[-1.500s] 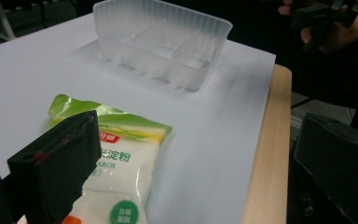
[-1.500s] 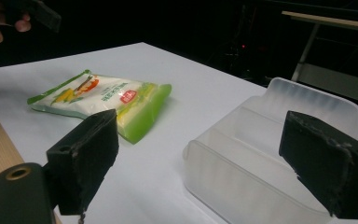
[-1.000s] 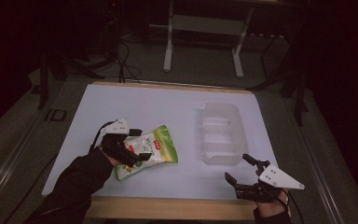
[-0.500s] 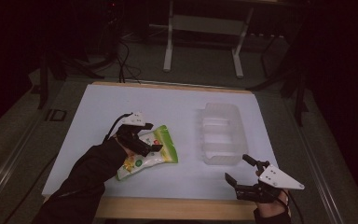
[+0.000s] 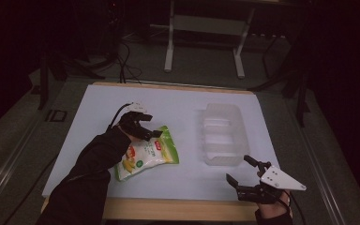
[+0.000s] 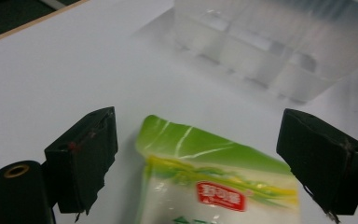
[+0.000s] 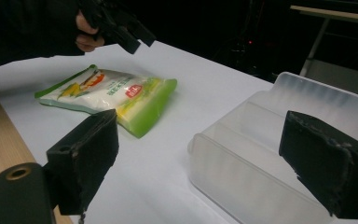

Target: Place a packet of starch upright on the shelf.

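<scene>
Left gripper [image 5: 151, 125] hovers wide open over the green-and-white plastic snack pouch [image 5: 145, 153] lying centre-left on the white table [image 5: 98, 108]; right gripper [image 5: 240, 172], bottom right, gapes empty beside the clear plastic divided container [image 5: 221, 133]

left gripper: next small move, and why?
Probably lower the left gripper and close on the snack bag's green top edge. In the left gripper view its jaws stand open either side of that edge, not touching it, and the bag lies flat beside the clear container.
</scene>
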A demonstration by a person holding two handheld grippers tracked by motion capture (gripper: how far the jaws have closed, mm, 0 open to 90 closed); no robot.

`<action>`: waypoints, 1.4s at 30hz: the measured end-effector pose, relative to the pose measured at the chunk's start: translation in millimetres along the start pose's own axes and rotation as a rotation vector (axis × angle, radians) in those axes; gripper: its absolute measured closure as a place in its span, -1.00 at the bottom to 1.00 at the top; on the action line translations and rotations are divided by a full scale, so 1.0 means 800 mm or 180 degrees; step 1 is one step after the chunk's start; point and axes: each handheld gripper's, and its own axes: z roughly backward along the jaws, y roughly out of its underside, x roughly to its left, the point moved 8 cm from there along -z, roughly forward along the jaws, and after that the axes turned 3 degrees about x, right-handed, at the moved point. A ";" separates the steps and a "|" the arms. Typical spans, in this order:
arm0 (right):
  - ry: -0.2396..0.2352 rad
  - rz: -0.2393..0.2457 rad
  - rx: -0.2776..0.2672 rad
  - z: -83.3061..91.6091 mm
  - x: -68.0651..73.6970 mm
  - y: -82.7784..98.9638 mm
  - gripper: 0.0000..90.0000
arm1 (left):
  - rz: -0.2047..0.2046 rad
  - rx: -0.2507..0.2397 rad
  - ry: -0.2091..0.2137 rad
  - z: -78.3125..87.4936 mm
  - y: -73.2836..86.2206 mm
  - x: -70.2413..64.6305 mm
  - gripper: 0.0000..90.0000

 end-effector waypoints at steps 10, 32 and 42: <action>-0.0031 -0.0011 0.0030 -0.003 0.001 0.002 -0.74 | 0.0178 0.0178 0.0105 -0.023 0.017 0.019 -0.74; -0.0056 -0.0007 0.0090 -0.006 0.002 0.006 -0.74 | 0.0132 0.0772 0.0376 -0.057 0.052 0.022 -0.22; -0.0078 -0.0004 0.0079 -0.006 0.004 0.005 -0.74 | 0.0041 0.1142 0.0382 -0.064 0.059 0.008 0.11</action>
